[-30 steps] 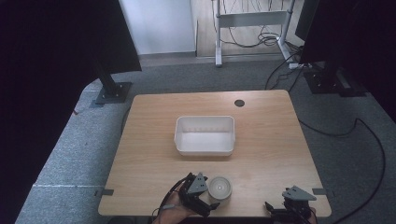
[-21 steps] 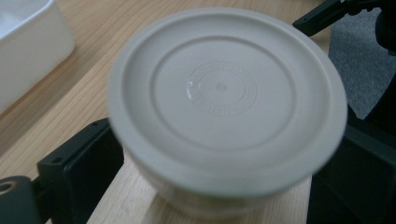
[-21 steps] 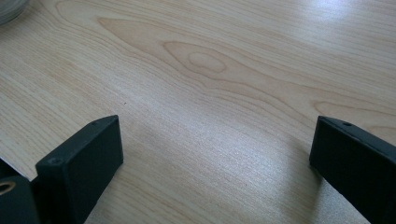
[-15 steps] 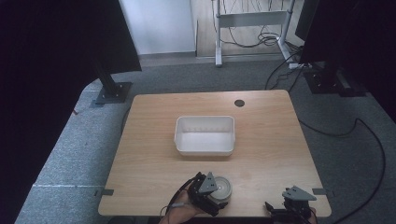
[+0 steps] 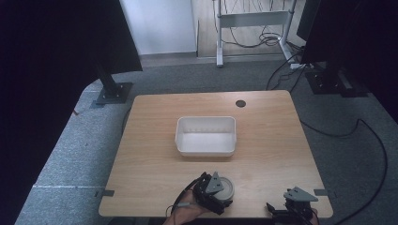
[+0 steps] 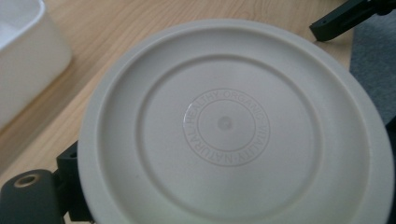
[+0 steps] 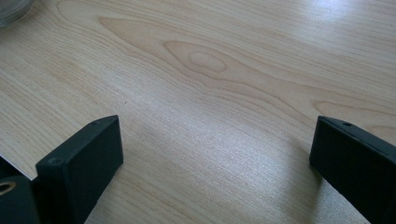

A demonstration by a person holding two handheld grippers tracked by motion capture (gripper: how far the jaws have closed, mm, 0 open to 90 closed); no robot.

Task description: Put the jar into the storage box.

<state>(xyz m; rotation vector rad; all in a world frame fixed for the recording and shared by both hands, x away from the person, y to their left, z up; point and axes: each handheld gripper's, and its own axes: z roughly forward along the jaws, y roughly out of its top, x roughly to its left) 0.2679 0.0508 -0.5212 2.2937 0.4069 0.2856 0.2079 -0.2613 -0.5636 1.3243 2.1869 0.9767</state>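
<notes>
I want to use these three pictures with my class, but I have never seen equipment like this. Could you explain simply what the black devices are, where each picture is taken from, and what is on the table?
A person at a wooden table holds a two-jaw gripper in each hand. One picture looks down from above. The other two come from cameras riding on the grippers.

An empty white rectangular tub sits mid-table. Near the front edge, the left gripper is at a round cream lid embossed with words such as ORGANIC and NATURAL. Whether its jaws grip the lid cannot be told.

The right gripper rests at the front right corner, jaws wide apart over bare wood, holding nothing.
</notes>
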